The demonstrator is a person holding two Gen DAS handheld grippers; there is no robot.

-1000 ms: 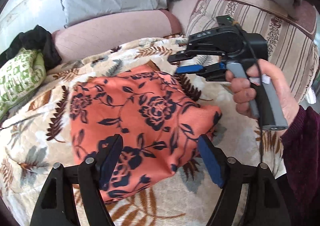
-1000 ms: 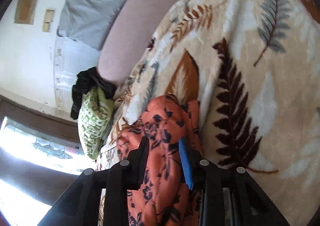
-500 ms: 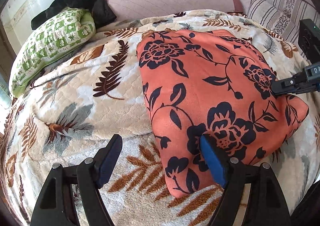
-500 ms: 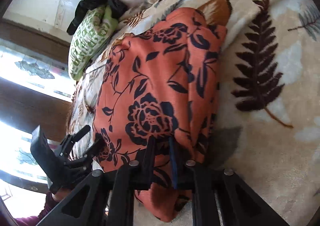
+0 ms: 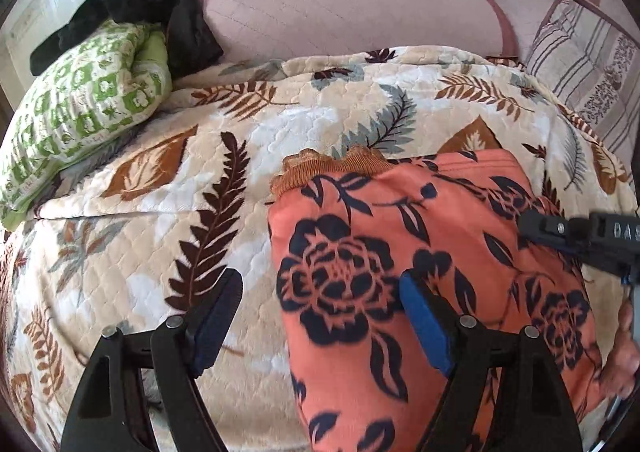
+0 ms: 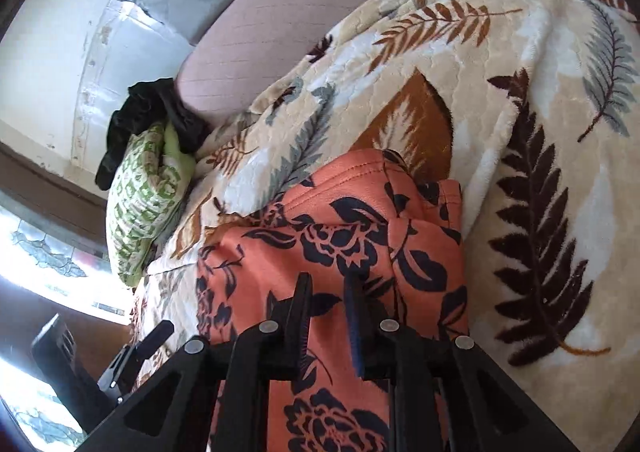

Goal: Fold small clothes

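Leaf-print blanket (image 5: pixel 280 123) | left claw (image 5: pixel 320 316) wide, shifted leftward off orange garment (image 5: pixel 360 252) | right claw (image 6: pixel 328 300) narrow, just reopened slightly above garment

The orange floral garment (image 5: pixel 360 292) is soft matt knit cloth with a ribbed brownish band (image 5: pixel 328 167) at one edge. Under it, the leaf-print blanket (image 5: pixel 160 211) is plush and quilted, with a slight sheen. The green-patterned pillow (image 5: pixel 80 111) is matt woven cloth. The pink sofa back (image 5: pixel 352 23) is stitched matt fabric. The left tongs (image 5: pixel 320 316) are matt black plastic with blue pads and small shiny metal pins.
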